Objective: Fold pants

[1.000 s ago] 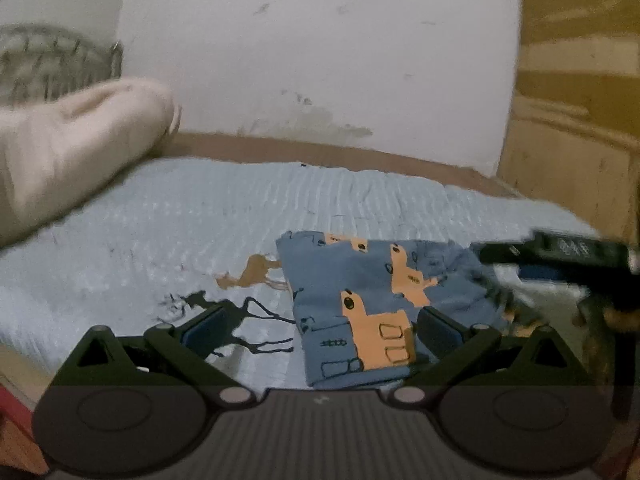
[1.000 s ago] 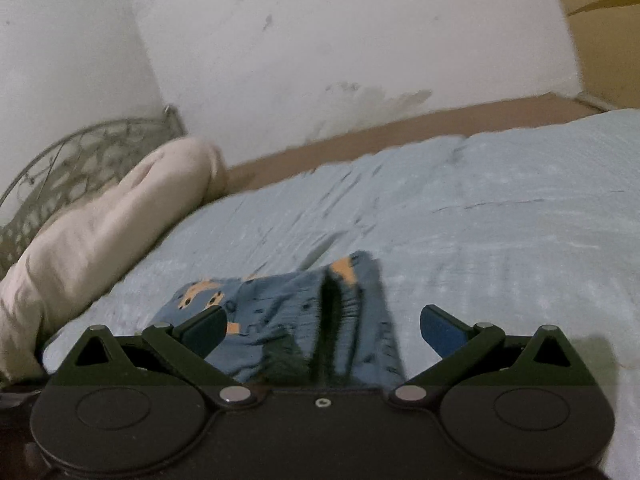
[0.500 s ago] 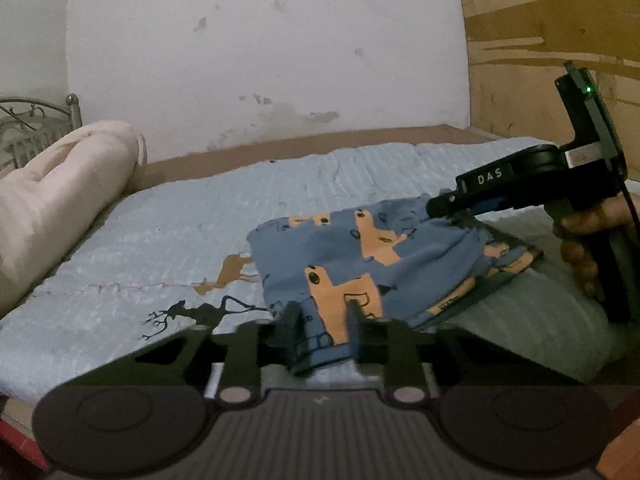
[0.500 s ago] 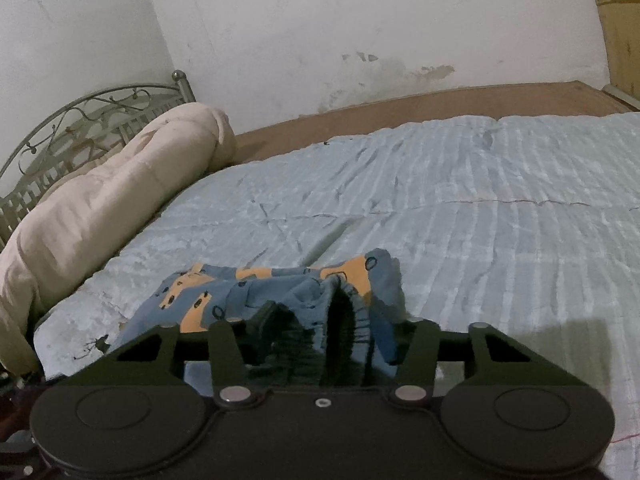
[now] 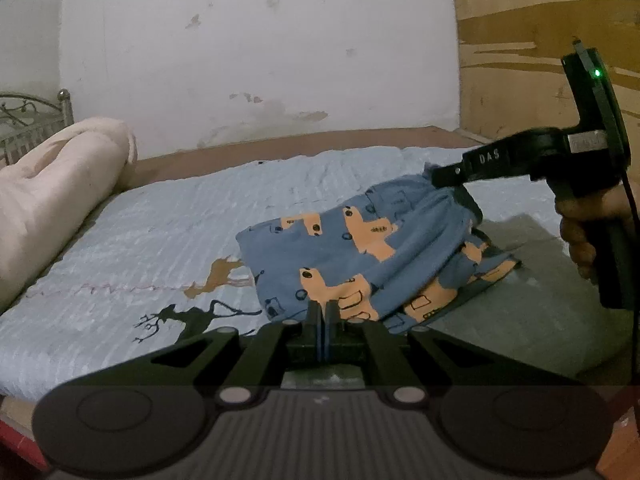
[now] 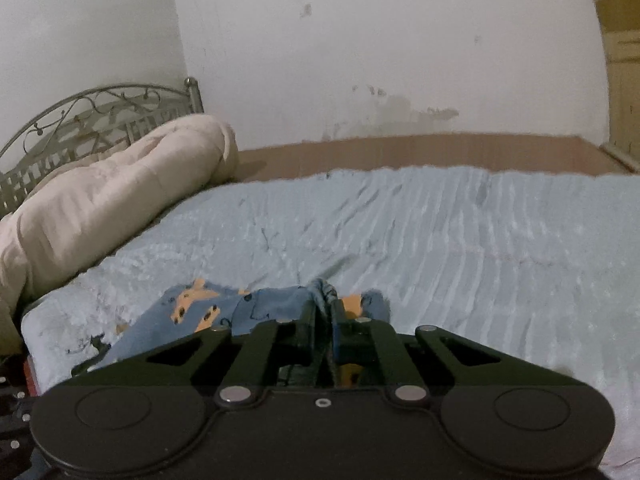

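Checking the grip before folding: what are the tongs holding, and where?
Both hold the pants: left tongs at the near edge, right tongs at another bunched edge.

Home bedroom — bed with light blue bedspread [image 6: 460,240], rolled cream comforter [image 6: 112,204], metal scrollwork headboard [image 6: 80,120] (stained white wall [image 6: 360,60] behind).

A light blue bedspread [image 6: 440,240] with deer prints is covering the bed, and a rolled cream duvet [image 6: 112,200] is lying along its left side, in front of a curled metal headboard [image 6: 96,116]. Behind the bed a white wall [image 6: 360,60] is showing stains and peeling spots above a brown strip [image 6: 400,152]. At the right a wooden panel [image 5: 520,40] is standing, and the light in the room is looking dim.
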A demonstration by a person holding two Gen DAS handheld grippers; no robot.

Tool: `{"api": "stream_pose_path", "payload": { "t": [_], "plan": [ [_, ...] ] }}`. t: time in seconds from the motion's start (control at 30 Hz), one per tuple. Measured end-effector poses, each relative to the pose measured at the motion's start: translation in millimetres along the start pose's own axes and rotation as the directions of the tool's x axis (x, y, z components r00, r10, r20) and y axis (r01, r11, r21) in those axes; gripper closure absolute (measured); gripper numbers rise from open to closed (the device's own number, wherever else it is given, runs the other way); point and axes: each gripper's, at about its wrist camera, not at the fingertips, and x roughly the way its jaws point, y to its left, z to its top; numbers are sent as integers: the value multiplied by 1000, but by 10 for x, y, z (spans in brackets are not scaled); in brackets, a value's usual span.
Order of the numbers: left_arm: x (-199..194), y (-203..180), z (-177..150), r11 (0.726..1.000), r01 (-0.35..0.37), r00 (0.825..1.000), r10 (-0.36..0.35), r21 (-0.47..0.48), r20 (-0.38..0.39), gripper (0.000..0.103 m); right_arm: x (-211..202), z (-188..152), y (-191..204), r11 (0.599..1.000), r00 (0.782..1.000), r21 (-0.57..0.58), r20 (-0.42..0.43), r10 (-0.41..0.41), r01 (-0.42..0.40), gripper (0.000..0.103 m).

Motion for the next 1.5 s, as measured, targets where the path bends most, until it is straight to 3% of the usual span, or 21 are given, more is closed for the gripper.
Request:
{"api": "stream_pose_path", "payload": {
  "t": [0.13,0.3,0.37,0.43,0.47,0.5,0.53,0.57,0.63,0.77,0.83,0.97,1.07,1.37,1.5],
  "plan": [
    [84,-37,-46,1000,21,999,-21,1,-29,103,-107,56,-20,999,999,-1,28,-37,37,97],
    [146,-4,-88,999,32,998,-32,-5,-53,102,88,-127,-92,995,991,-10,-85,-101,101,96],
    [141,37,-82,999,46,997,-47,-24,-55,98,140,-208,-113,994,988,0,-105,-113,114,95],
    [116,93,-69,997,46,998,-49,-61,-41,80,148,-253,-111,992,987,6,-104,-124,126,84],
    [95,98,-51,996,38,999,-41,-77,-34,47,135,-255,-98,990,985,3,-100,-138,139,80],
    [83,105,-41,995,17,999,-20,-96,-26,22,114,-249,-83,989,985,-3,-93,-147,147,73],
    [70,132,-31,993,-12,1000,11,-120,-8,18,90,-236,-62,988,984,-13,-83,-155,154,61],
    [62,151,-23,990,-32,999,32,-136,2,17,54,-226,-34,986,983,-29,-70,-167,166,53],
    [117,220,27,982,-66,998,64,-179,-13,17,-10,-220,16,984,984,-55,-46,-172,170,27],
    [342,397,89,945,-127,990,103,-302,-94,15,-58,-248,147,986,989,-88,-30,-146,143,7],
    [446,467,50,932,-129,986,86,-339,-141,14,-36,-312,200,982,986,-99,-43,-164,159,5],
    [410,488,-63,934,-115,988,74,-338,-134,13,-62,-520,167,961,961,-84,-65,-268,263,1],
    [379,485,-123,940,-108,989,67,-325,-133,13,-152,-619,79,965,963,-17,-65,-261,260,1],
    [327,433,-165,949,-101,989,63,-298,-133,10,-175,-715,66,966,965,-5,-47,-257,257,1],
    [273,459,-133,941,-94,993,66,-325,-97,5,-276,-729,65,968,968,20,-20,-251,251,1]
  ]
}}
